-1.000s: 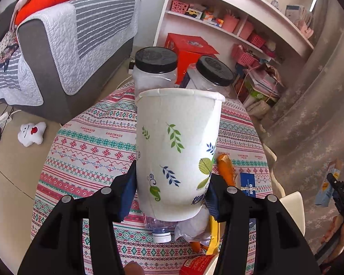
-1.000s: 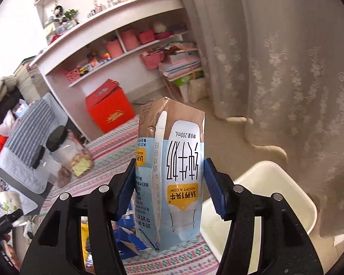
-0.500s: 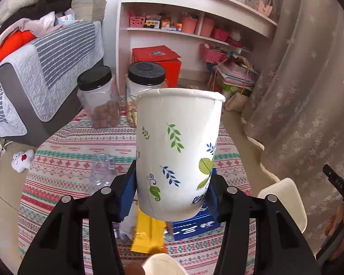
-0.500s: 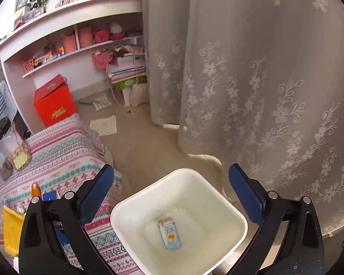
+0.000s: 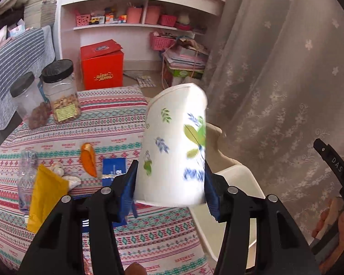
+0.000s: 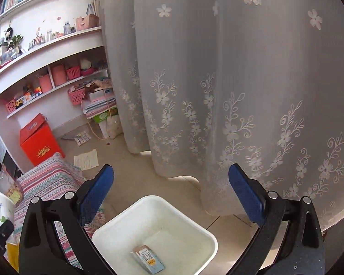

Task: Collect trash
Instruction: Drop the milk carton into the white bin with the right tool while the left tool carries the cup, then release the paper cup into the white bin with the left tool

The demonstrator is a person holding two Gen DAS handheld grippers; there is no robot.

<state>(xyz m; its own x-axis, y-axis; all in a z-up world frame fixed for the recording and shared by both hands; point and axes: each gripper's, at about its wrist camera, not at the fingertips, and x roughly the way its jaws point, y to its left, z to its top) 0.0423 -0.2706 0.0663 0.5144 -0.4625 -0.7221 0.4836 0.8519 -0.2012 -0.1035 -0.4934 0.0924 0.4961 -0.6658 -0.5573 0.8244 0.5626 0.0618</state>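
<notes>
Left gripper (image 5: 170, 191) is clamped on a white paper cup (image 5: 174, 146) with a leaf print, tilted right, between the patterned tablecloth (image 5: 117, 128) and the white plastic bin (image 5: 238, 178). Right gripper (image 6: 170, 191) has its jaws spread wide with nothing in them, right above that square bin (image 6: 123, 226). A small milk carton (image 6: 149, 259) lies flat on the bin's bottom.

The left gripper (image 5: 170, 190) has swung its paper cup (image 5: 175, 146), now tilted, toward the bin (image 5: 238, 176).
</notes>
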